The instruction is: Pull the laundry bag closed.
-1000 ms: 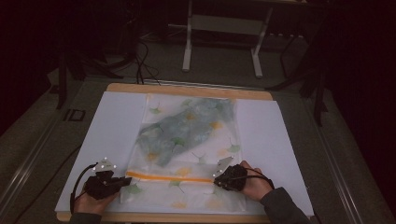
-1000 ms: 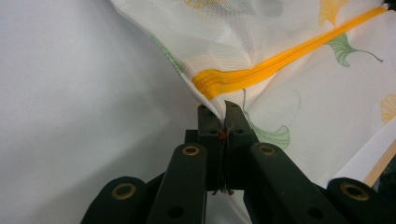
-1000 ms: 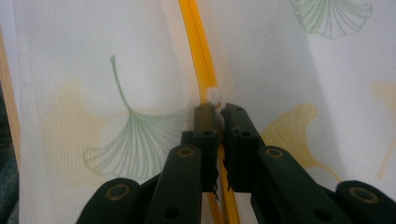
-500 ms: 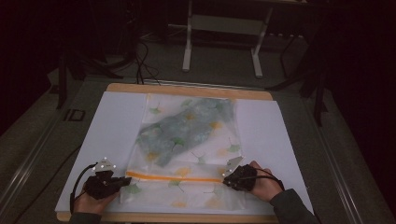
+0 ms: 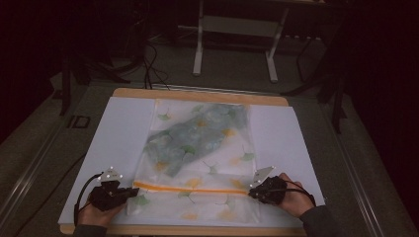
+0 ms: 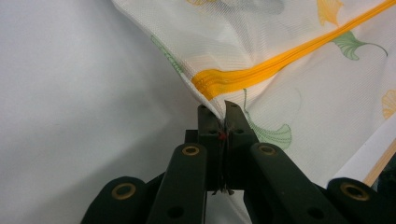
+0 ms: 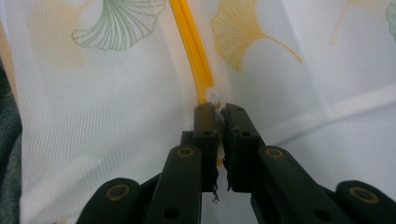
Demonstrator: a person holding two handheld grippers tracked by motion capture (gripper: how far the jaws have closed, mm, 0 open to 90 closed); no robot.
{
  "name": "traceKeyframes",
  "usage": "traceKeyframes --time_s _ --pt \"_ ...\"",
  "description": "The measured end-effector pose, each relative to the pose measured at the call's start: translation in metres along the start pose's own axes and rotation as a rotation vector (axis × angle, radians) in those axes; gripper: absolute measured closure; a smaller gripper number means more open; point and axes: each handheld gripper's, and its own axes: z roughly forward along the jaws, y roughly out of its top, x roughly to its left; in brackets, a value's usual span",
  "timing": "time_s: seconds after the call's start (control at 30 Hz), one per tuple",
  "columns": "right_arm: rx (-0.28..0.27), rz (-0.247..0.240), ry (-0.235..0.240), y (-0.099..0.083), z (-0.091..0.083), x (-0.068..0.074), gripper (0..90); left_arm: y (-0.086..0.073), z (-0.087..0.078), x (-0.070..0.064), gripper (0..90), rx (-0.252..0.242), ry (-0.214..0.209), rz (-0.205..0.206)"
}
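Observation:
A white mesh bag (image 5: 225, 148) printed with ginkgo leaves lies flat on the white sheet, with a grey-green garment (image 5: 197, 133) inside it. An orange zipper (image 5: 190, 188) runs across its near part. My left gripper (image 5: 131, 191) is shut on the bag's left edge at the zipper's end (image 6: 219, 81), and the mesh puckers at its tips (image 6: 219, 112). My right gripper (image 5: 252, 191) sits at the zipper's right end. Its jaws (image 7: 215, 109) are closed to a sliver on the small white zipper pull (image 7: 214, 95) at the end of the orange line (image 7: 191, 42).
A white sheet (image 5: 118, 133) covers the wooden table (image 5: 197, 95), with bare margins left and right of the bag. Beyond the table a metal stand (image 5: 234, 24) and cables (image 5: 148, 59) sit on the dark floor. A person's hands hold both grippers near the front edge.
My right gripper has slid to the right along the zipper, and the orange line now reaches further right. The left gripper has kept its hold in place.

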Motion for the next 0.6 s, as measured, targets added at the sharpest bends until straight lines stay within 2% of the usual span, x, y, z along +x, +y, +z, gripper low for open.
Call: traceKeyframes --time_s 0.2,0.33,0.4,0.6 --pt "-0.014 0.025 0.016 -0.008 -0.003 -0.001 84.6 0.0 0.001 0.0 88.1 0.006 0.0 0.003" --pt "-0.034 0.042 0.027 -0.01 -0.002 -0.003 82.6 -0.002 -0.002 0.001 81.9 -0.001 0.026 0.008" --pt "-0.042 0.055 0.026 -0.012 -0.002 -0.004 72.5 -0.002 -0.004 0.002 80.5 -0.009 0.031 0.006" --pt "-0.111 0.126 0.029 -0.022 -0.002 -0.007 64.5 -0.004 -0.008 0.003 69.3 -0.038 0.042 0.008"
